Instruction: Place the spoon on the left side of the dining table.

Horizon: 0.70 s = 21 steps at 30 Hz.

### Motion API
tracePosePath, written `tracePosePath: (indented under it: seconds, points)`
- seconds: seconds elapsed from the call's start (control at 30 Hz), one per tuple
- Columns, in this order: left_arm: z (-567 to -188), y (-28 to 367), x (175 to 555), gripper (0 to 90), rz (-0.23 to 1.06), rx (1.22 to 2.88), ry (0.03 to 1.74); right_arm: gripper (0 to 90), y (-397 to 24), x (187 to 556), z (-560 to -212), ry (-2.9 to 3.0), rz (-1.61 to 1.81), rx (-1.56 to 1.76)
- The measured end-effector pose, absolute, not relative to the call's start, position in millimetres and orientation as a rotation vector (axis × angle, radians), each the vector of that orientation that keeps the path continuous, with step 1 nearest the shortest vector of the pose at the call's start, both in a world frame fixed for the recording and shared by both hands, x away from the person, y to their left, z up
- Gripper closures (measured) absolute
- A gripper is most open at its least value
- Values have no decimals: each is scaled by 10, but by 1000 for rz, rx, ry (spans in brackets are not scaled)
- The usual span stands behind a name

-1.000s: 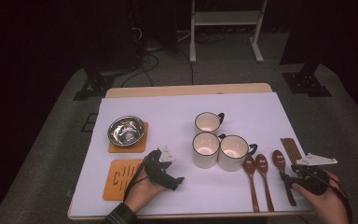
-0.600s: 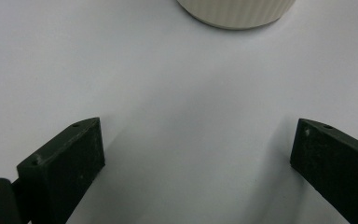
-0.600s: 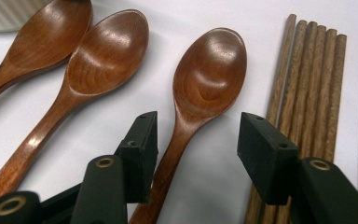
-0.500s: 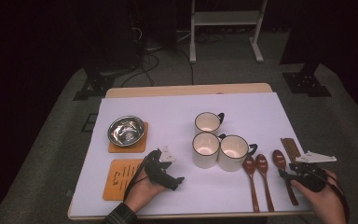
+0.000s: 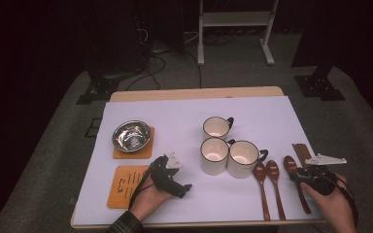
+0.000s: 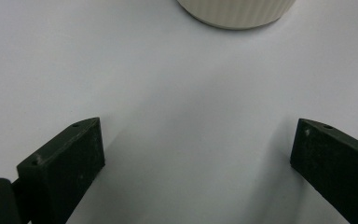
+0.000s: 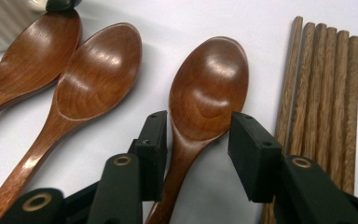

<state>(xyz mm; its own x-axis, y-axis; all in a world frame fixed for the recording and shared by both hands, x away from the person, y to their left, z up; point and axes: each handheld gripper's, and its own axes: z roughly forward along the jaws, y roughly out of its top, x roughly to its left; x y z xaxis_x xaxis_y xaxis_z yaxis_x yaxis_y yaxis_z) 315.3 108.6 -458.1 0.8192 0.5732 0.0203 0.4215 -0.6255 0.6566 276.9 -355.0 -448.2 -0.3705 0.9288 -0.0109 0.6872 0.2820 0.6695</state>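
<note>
Right jaws straddle the outermost wooden spoon

The right hand-held gripper (image 7: pixel 196 140) lies low over the bench (image 5: pixel 184 114) near its right front corner, held in a hand (image 5: pixel 331 204) that comes in from the bottom edge. Its jaws point away from the person and have just been closing. The neck of the rightmost wooden spoon (image 7: pixel 205 98) lies between them, but a sliver of bench shows on each side, so the pads do not yet press on it. That spoon lies flat, bowl up, just beside a bundle of wooden chopsticks (image 7: pixel 324 88) on its right and two more wooden spoons (image 7: pixel 93 70) on its left.

The left hand-held gripper (image 5: pixel 167 175) rests on the bench by an orange coaster (image 5: pixel 125 185), its jaws wide apart over bare white surface, aimed toward a ribbed cream mug (image 6: pixel 235 11).
</note>
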Motion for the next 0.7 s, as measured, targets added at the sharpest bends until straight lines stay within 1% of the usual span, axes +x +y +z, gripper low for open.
tracePosePath:
  seconds: [0.7]
  points:
    - [-4581,1085,3153,18,299,2337,728,589,-3468,3104,-4459,2188,829,1380]
